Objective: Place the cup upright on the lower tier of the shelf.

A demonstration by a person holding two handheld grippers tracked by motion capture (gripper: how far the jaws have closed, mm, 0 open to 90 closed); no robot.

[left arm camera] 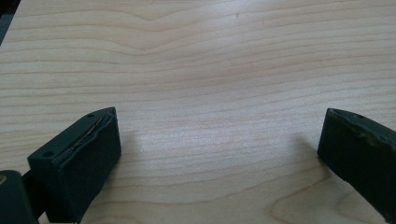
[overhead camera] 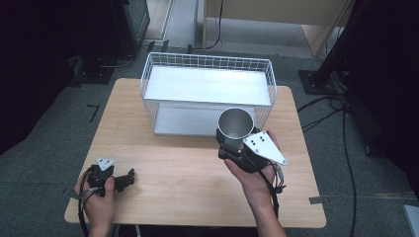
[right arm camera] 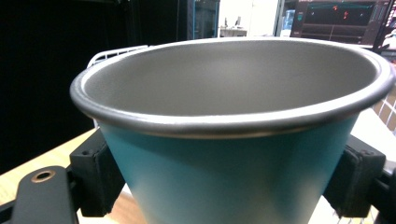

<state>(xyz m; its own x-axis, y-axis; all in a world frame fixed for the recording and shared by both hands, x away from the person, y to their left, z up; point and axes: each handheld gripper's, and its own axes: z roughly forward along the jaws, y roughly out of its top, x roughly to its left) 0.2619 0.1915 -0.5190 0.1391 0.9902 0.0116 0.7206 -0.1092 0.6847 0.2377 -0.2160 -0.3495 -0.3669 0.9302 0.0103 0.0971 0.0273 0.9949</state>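
- two hands come in from the bottom of the high view, each holding a black gripper over a light wooden table (overhead camera: 197,182).
- right gripper (overhead camera: 236,147) sits near the table's right-centre, jaws pinching a metal cup (overhead camera: 236,124) from both sides; the cup is upright, mouth open upward.
- in the right gripper view the cup (right arm camera: 233,140) has a teal outer wall, a grey inner wall and a rolled silver rim, with a jaw pad pressed against each side.
- left gripper (overhead camera: 129,177) rests low at the table's front left corner, close to the front edge; in the left gripper view its jaws are spread wide, with bare wood grain between them.
- white wire basket (overhead camera: 148,74) stands at the back of the table, just behind the cup, its near wall close to the cup's rim; its floor is a pale flat sheet.
- open tabletop lies between the two grippers and along the left side of the basket.
- no readable writing on the cup or grippers; screens far behind in the right gripper view are too blurred to read.
- around the table: grey carpet, black cables on the right, dark stands at both back corners.
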